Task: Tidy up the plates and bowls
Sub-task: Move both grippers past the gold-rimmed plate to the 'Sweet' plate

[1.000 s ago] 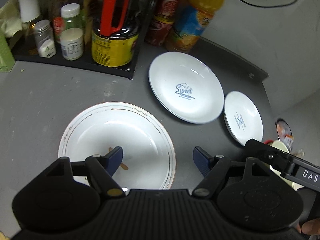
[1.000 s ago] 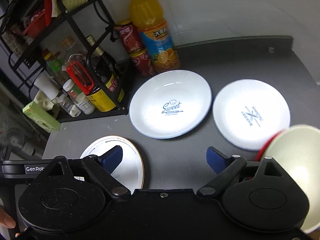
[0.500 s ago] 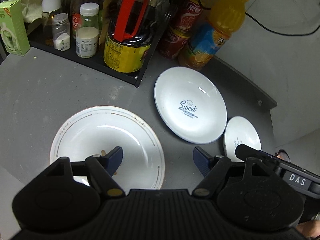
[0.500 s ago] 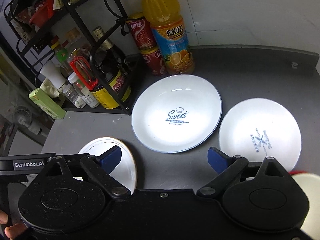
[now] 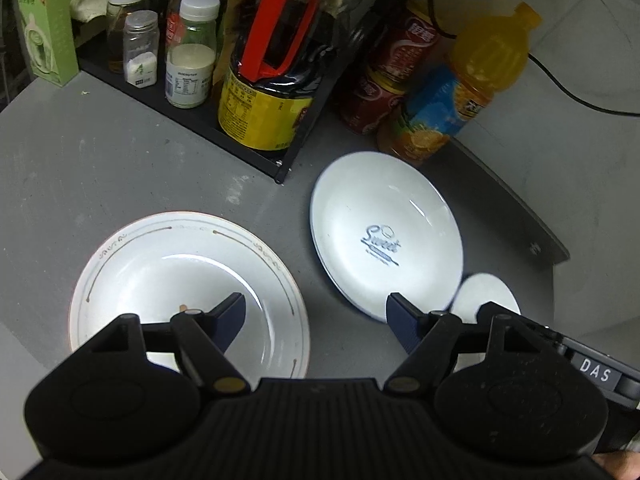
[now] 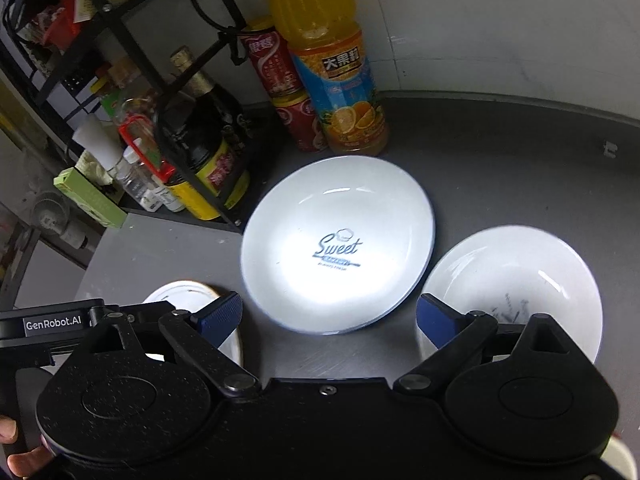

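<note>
Three white plates lie on the grey counter. A gold-trimmed plate [image 5: 188, 280] is at the left; it also shows in the right wrist view [image 6: 188, 294]. A "Sweet" plate [image 5: 384, 232] lies in the middle, also in the right wrist view [image 6: 338, 244]. A smaller "Bakery" plate [image 6: 516, 276] lies at the right, partly hidden in the left wrist view [image 5: 484, 294]. My left gripper [image 5: 316, 320] is open and empty, above the gold-trimmed plate's right rim. My right gripper [image 6: 328, 316] is open and empty, above the counter in front of the "Sweet" plate.
A black rack [image 5: 240, 148] with a soy sauce jug [image 5: 272, 80] and spice jars stands at the back left. Red cans [image 6: 280, 80] and an orange juice bottle [image 6: 332, 60] stand behind the "Sweet" plate. The counter's right edge [image 5: 556, 252] is near the small plate.
Both grippers have moved up and back, tilting towards the rack and bottles. The red-rimmed bowl at the right edge of the right wrist view has dropped out of sight. Both stay open.
</note>
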Demonstrator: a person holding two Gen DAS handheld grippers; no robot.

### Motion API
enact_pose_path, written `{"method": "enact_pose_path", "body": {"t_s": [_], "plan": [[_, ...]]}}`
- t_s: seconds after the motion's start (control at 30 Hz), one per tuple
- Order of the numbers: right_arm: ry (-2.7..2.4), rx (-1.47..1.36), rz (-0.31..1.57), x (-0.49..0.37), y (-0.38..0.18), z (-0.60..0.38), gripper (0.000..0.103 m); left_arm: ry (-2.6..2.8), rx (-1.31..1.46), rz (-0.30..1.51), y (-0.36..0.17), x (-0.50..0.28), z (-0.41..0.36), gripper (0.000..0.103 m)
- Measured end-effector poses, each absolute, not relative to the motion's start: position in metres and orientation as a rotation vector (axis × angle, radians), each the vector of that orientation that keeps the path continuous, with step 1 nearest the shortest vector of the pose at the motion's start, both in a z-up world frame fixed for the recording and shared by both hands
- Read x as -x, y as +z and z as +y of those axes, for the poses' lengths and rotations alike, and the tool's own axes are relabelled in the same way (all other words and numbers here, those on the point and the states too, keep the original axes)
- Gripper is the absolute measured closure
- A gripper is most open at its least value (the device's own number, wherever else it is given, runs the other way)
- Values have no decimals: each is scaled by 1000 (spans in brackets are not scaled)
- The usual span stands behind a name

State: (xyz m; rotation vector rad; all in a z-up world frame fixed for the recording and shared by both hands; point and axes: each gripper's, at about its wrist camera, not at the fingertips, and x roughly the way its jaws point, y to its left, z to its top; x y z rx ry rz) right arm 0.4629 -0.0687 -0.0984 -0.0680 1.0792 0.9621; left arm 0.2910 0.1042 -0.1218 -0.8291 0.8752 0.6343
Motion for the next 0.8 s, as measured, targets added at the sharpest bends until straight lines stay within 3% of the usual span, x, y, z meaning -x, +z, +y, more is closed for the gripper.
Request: {"method": "enact_pose_path", "body": {"t_s": [0.17,0.4,0.5,0.63,0.8], "plan": [[958,86,1080,-481,-106,-63,10,651,881,874,-134,-302,110,29],[922,71,1116,-508,-124,-56,21,653,926,860,-152,-322,118,32],[903,67,1127,-520,-133,-51,26,643,944,846,-160,-332,125,38],[873,51,1146,-536,-146,-44,33,636,943,846,-175,-349,136,58],[837,63,1145,-550,-160,-35,37,657,935,858,-191,-364,151,63]]}}
